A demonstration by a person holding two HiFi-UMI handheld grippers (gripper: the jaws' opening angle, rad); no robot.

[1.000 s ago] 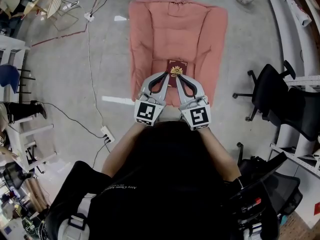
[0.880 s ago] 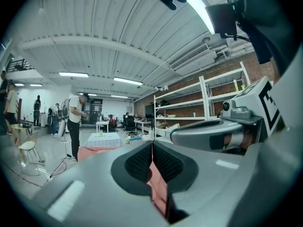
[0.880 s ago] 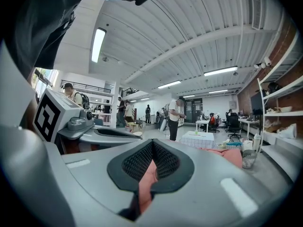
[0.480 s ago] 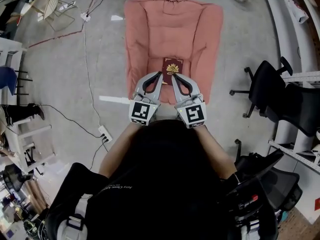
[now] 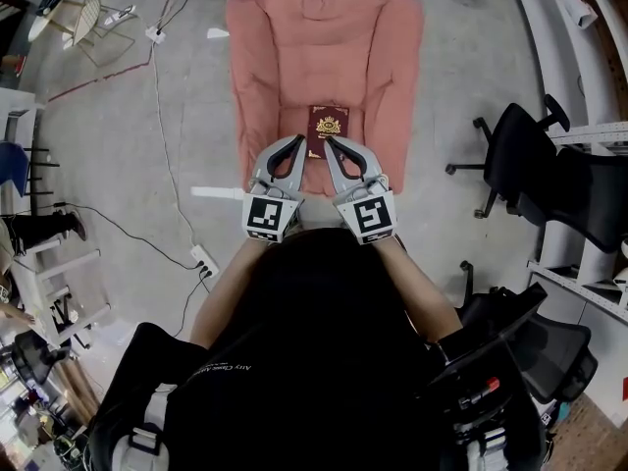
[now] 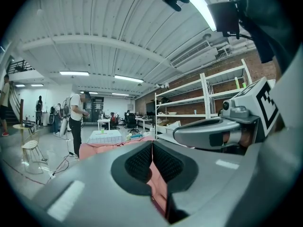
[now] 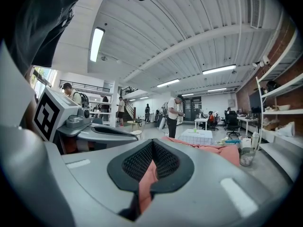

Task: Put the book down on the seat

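**Mia:** What has moved since a second ago?

**Tom:** Mostly the picture itself. The pink chair [image 5: 257, 86] now sits higher up and more to the left in the head view. The book [image 5: 327, 126], the left tongs [image 5: 297, 141] and the right tongs [image 5: 330, 142] slid along with it. They lie the same way to each other as before.

**Mia:** What does that mean for the job?

**Tom:** I think it is as good as done. The book lies flat on the seat [image 5: 361, 137], in the middle, and nothing holds it.

**Mia:** So the tongs have nothing in them?

**Tom:** Nothing. Both are squeezed tight together. In their own views I only see pink cloth below the closed tips.

**Mia:** Where are they?

**Tom:** Low over the front of the seat, one tip at each side of the book's near end. I cannot tell if they touch it.

**Mia:** What does the book look like?

**Tom:** It is dark red with a gold crest on the cover. The cover faces up and the book lies straight, with its top towards the back of the chair.

**Mia:** What comes next?

**Tom:** My guess is the hands just pull back.
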